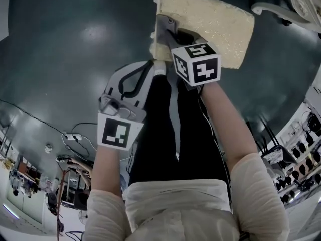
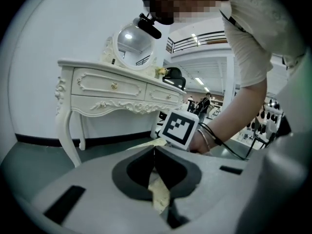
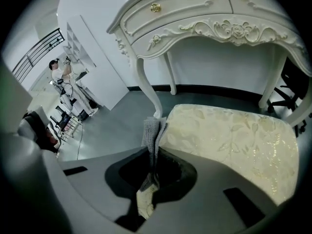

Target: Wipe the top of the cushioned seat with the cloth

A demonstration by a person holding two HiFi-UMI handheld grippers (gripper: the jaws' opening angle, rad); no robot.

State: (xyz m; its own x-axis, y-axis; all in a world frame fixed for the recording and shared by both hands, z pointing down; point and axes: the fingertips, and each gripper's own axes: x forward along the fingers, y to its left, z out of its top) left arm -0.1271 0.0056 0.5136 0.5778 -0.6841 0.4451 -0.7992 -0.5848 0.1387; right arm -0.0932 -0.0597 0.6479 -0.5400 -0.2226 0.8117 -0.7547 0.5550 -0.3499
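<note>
The cushioned seat (image 1: pixel 213 26) is cream with a leaf pattern and lies at the top of the head view. A grey knitted cloth (image 3: pixel 151 130) is pinched upright in my right gripper (image 3: pixel 152 152), which is shut on it. In the right gripper view the cloth hangs at the seat's (image 3: pixel 229 145) near left corner. From above, the right gripper (image 1: pixel 164 30) reaches over that corner of the seat with the cloth (image 1: pixel 165 21). My left gripper (image 1: pixel 154 68) hangs back, short of the seat. Its jaws meet along a line with nothing between them (image 2: pixel 154 154).
A white carved dressing table (image 3: pixel 204 13) stands over the far side of the seat, with a round mirror (image 2: pixel 132 40) on top. A chair base (image 1: pixel 281 9) shows at the top right. Cables (image 1: pixel 75 137) lie on the dark floor to the left, and shelves (image 1: pixel 301 154) stand to the right.
</note>
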